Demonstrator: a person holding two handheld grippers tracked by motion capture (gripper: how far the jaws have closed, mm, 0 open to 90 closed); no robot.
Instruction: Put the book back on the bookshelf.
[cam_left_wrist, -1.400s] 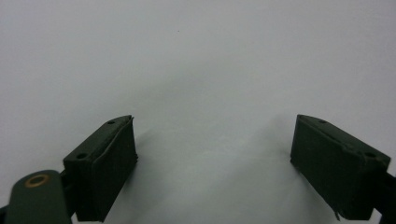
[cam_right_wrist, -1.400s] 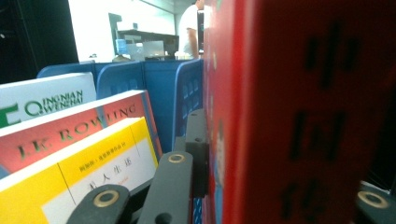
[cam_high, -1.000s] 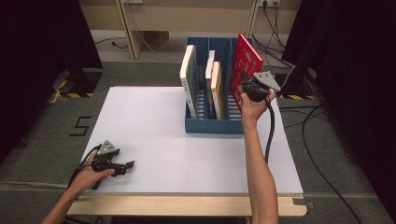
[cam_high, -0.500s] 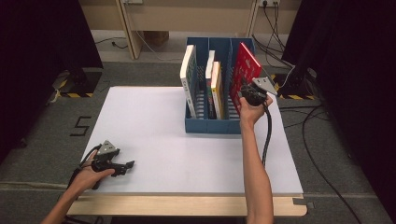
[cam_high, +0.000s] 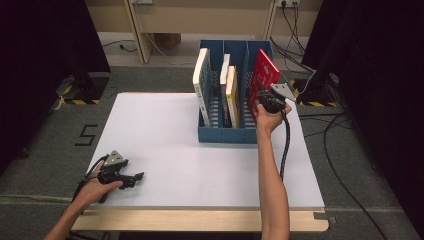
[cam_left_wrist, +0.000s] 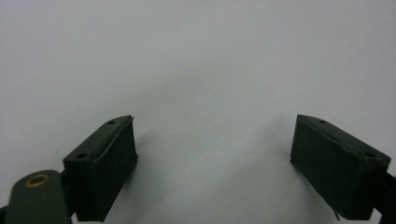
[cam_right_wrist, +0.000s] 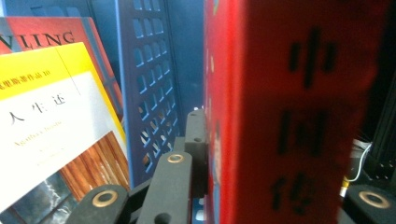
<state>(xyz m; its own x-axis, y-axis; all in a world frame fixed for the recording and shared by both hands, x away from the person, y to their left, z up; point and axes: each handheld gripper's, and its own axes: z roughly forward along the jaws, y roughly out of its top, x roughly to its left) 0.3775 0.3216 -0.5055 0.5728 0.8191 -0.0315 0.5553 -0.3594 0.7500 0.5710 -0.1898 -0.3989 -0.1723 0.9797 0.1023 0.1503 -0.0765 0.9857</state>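
At upper right, the right gripper (cam_high: 266, 101) clamps the red book (cam_high: 262, 80), tilted, partly lowered into the blue rack (cam_high: 225, 134); seating and release remain. The left gripper (cam_high: 131, 178) rests open on the bench (cam_high: 165, 135).

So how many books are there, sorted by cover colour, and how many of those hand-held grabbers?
White books: 2, the big one in the rack's left slot and the slimmer one in the middle slot.
Yellow book: 1, beside it.
Red book: 1, clamped in the right gripper.
Blue rack: 1.
Grippers: 2, counting the open left gripper.
Total: 7.
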